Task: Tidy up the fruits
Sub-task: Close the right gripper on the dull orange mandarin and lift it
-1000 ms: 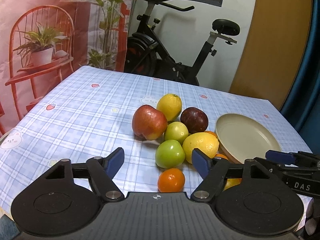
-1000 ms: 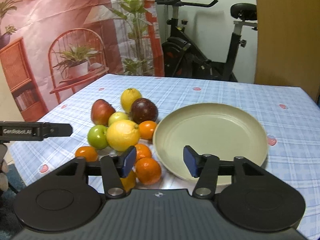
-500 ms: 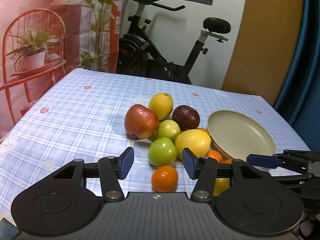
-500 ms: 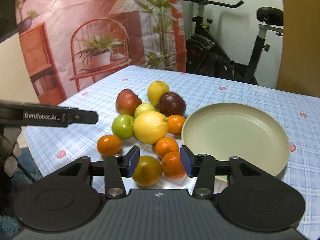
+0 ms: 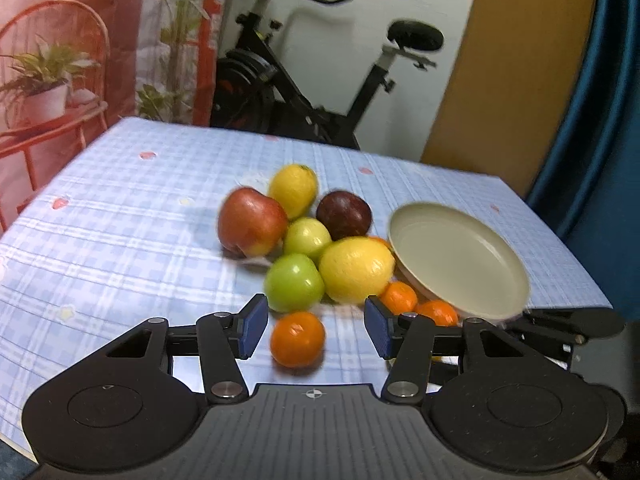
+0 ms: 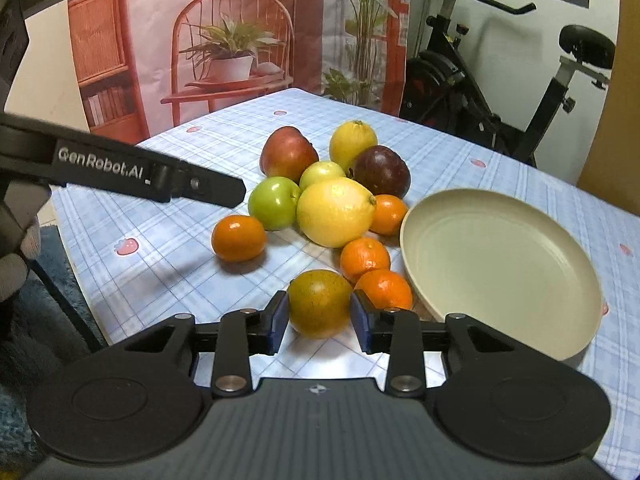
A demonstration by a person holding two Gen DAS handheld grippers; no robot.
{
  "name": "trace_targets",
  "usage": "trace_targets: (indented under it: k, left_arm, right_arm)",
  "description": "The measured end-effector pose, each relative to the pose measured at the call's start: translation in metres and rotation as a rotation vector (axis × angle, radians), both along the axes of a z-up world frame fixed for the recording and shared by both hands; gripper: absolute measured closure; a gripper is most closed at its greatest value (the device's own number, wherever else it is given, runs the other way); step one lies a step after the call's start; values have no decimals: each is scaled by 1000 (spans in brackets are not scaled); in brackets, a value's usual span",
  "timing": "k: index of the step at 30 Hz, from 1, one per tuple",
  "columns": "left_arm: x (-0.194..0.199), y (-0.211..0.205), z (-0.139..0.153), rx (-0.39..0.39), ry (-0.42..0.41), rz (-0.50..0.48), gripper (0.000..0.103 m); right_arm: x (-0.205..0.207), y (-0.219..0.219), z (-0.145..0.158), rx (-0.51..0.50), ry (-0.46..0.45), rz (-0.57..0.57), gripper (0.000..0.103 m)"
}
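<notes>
Two walls frame our blue checked surface (image 6: 160, 248): a pink printed backdrop (image 6: 168, 20) at 11 o'clock, an exercise bike (image 6: 480, 80) at 1. Our right tongs (image 6: 319, 317) sit narrow, pads flanking a brownish-green fruit (image 6: 320, 303). Our left tongs (image 5: 316, 330) gape wide around one orange (image 5: 297, 339), plate (image 5: 460, 256) at 2 o'clock

This is a room in a home. A black exercise bike (image 5: 320, 92) stands against a white wall behind a table (image 5: 120, 216) covered in a blue-and-white checked cloth with small strawberry prints. A pink printed backdrop showing a chair and potted plants (image 6: 240, 40) hangs to one side, and a dark blue curtain (image 5: 592, 120) hangs to the other.
</notes>
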State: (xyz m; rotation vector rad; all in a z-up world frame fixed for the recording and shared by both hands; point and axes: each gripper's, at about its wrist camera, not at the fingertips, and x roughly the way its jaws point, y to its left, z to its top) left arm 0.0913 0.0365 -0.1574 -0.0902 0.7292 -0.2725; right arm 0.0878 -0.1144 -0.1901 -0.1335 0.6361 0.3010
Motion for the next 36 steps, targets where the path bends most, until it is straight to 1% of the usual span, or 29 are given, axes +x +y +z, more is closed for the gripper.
trace_targets:
  k: [3, 6, 8, 11, 14, 16, 17, 18, 22, 26, 28, 33, 36]
  left_arm:
    - [3, -6, -5, -36, 40, -54, 48]
    - [12, -12, -11, -101, 111, -100, 48]
    - [20, -16, -16, -133, 152, -122, 48]
    - [26, -21, -23, -166, 186, -141, 48]
    - [33, -23, -32, -230, 241, -153, 50]
    - [34, -28, -35, -253, 262, -174, 54]
    - [34, -30, -37, -250, 264, -184, 63]
    - [33, -33, -39, -240, 265, -189, 64]
    - [30, -37, -41, -224, 245, -202, 64]
    - [25, -40, -43, -184, 219, -220, 64]
    - [24, -44, -44, -176, 209, -226, 64]
    - [26, -44, -47, -189, 205, -215, 63]
    - [27, -43, -48, -199, 209, -206, 62]
  right_arm:
    - [-1, -4, 0, 16, 12, -3, 67]
    - [-1, -6, 0, 29, 18, -8, 67]
    - [-1, -8, -1, 41, 22, -11, 67]
    - [-3, -10, -1, 48, 25, -14, 67]
    - [-3, -10, -2, 54, 25, -14, 67]
    - [-3, -9, -2, 52, 23, -13, 67]
    - [-3, -9, -2, 50, 20, -11, 67]
    - [-3, -9, -2, 50, 17, -8, 66]
    - [-3, -7, -4, 42, 21, -8, 63]
    - [0, -4, -6, 38, 18, -11, 58]
    - [2, -3, -8, 34, 18, -14, 57]
    - [2, -5, -11, 50, 15, -25, 57]
    - [2, -3, -11, 41, 6, -27, 57]
